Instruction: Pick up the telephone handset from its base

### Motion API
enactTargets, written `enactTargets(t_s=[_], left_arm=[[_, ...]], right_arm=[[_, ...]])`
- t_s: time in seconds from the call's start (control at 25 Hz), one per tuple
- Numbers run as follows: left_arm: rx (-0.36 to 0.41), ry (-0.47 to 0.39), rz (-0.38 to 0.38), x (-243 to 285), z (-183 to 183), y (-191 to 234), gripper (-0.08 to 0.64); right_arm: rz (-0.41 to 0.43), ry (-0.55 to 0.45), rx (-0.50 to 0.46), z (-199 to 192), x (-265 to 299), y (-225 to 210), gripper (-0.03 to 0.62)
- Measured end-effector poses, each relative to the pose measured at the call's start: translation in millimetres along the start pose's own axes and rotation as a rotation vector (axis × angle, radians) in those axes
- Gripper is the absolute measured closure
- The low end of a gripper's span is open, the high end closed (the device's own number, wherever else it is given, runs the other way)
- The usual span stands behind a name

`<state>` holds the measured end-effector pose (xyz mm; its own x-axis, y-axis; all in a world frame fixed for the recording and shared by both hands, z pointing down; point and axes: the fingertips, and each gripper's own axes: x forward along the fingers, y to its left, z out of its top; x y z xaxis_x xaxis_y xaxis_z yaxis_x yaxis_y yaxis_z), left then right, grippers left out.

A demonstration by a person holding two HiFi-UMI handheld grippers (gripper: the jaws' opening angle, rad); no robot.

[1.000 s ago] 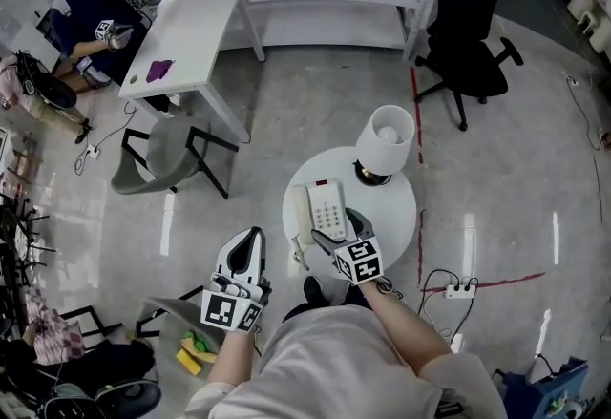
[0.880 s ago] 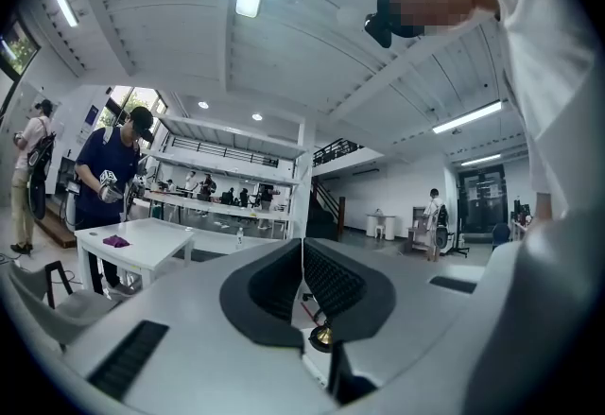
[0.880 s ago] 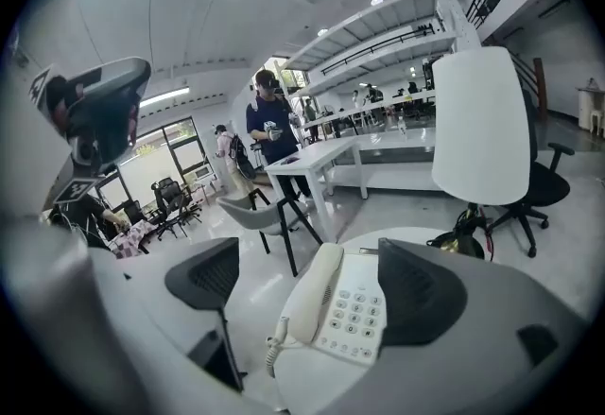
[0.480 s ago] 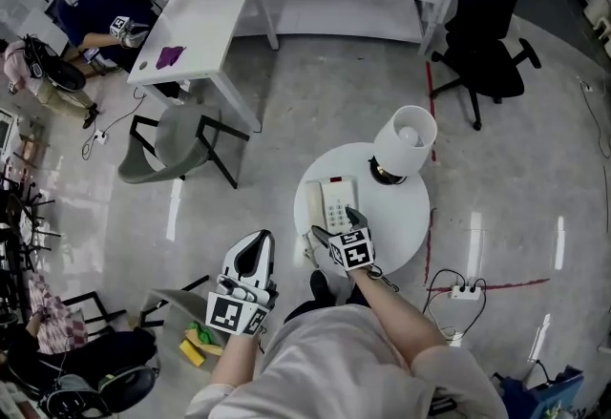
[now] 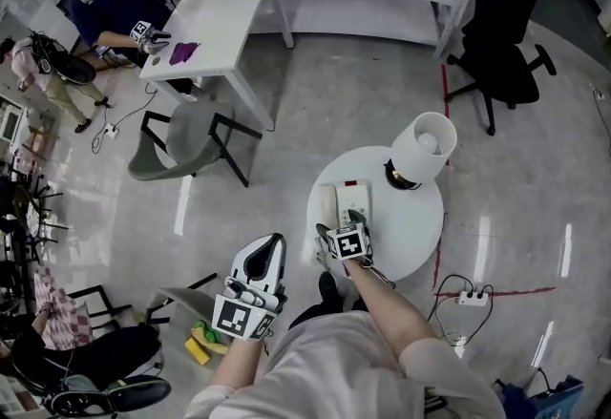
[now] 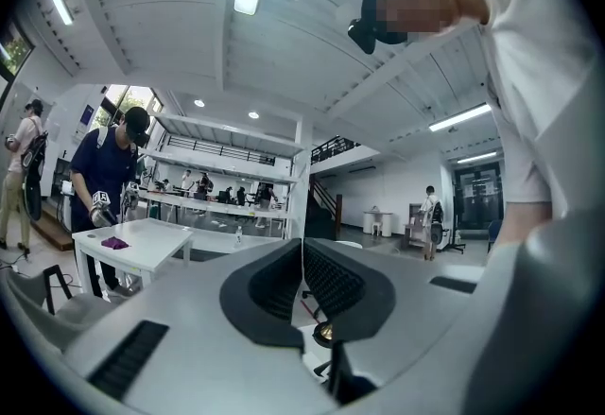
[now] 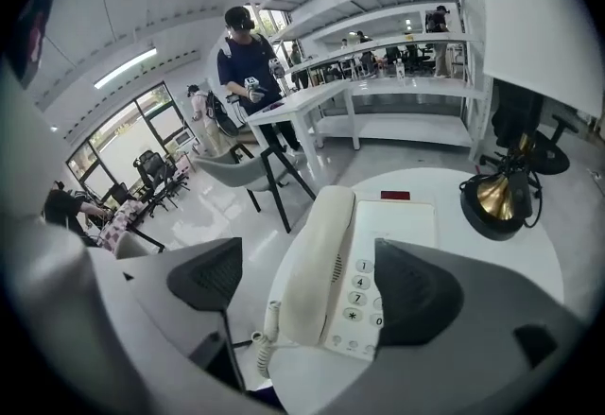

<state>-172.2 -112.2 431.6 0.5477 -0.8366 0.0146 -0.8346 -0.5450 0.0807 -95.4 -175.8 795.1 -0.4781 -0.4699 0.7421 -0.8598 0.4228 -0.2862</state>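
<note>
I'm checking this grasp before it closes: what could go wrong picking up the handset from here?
The right gripper has its jaws open astride the handset, but one jaw overlaps the keypad in the right gripper view; closing might pinch the base too. The coiled cord hangs by the table edge; a lift could drag the base off.
</note>
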Motion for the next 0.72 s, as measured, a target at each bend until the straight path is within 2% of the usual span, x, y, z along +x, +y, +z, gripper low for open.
enactTargets(t_s=[0.2, 0.72], left_arm=[[-0.014, 0.026, -0.006, 1, -8, 5, 0.538], [-0.041, 0.057, 0.001, -2, -23, 19, 0.538]], right_arm=[[-0.026, 0.052, 0.091, -4, 19, 1, 0.156], [-0.09, 0.152, 0.086, -15, 51, -1, 0.194]])
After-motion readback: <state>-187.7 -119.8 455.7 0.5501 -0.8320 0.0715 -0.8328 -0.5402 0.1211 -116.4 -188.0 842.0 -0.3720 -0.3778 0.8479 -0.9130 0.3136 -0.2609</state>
